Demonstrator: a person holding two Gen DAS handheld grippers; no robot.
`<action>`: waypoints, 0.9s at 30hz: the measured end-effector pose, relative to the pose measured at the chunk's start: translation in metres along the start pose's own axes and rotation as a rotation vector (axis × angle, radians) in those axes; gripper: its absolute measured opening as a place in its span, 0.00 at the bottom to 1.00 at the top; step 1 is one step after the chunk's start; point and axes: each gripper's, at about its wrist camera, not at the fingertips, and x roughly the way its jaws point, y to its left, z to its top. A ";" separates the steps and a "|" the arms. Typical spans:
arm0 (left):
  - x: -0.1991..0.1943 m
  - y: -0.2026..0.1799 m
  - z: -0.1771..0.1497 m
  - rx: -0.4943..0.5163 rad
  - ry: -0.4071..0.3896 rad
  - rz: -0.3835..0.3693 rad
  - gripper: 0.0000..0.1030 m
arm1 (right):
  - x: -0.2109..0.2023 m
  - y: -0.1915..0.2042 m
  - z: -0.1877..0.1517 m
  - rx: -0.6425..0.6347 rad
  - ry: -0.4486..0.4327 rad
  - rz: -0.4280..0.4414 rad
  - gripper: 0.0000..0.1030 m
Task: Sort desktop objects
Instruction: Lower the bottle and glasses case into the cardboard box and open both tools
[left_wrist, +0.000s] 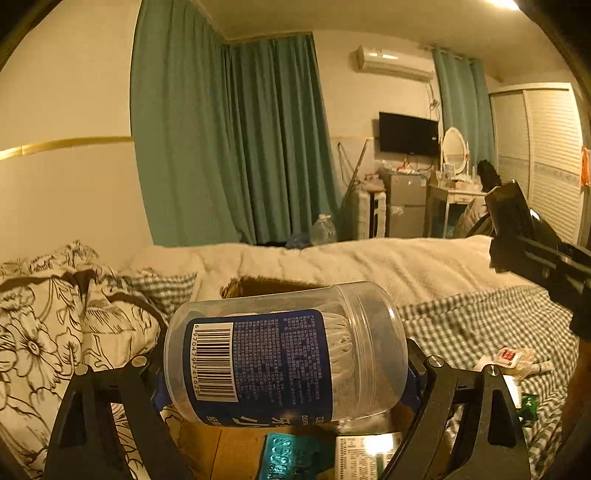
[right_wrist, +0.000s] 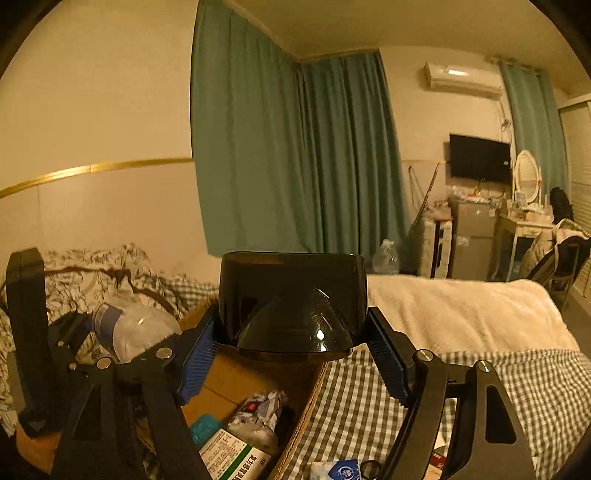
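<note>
Left gripper (left_wrist: 286, 373) clamped across a clear plastic jar (left_wrist: 286, 354), pads pressing on its two ends. Jar lying sideways, blue label with barcode facing the camera, white ribbed insert visible inside. Held above a cardboard box (left_wrist: 258, 286) sitting on the bed (left_wrist: 480, 325), box's far rim just behind the jar.

Right gripper (right_wrist: 291, 354) closed on a glossy black container (right_wrist: 291, 295), blue ribbed pads against its left and right sides. Container poised over the box's right edge, above the checked sheet (right_wrist: 362, 398).

In the box, near end: teal packet (right_wrist: 205, 428), green-and-white carton (right_wrist: 229, 458), crinkled wrapped bundle (right_wrist: 262, 413).

On the sheet by the bed's right side: small wrapper with red mark (left_wrist: 511, 358). Flowered pillow (left_wrist: 40, 332) at the bed's left end, cream blanket (left_wrist: 369, 262) across the far side.
</note>
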 end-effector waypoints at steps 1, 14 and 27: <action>0.004 0.001 -0.002 0.000 0.008 0.006 0.89 | 0.004 0.000 -0.004 -0.001 0.012 0.003 0.73; 0.048 0.011 -0.022 0.018 0.153 0.062 0.89 | 0.064 0.013 -0.048 -0.089 0.166 0.062 0.73; 0.062 0.012 -0.029 0.048 0.212 0.093 0.89 | 0.099 0.024 -0.082 -0.197 0.310 0.103 0.73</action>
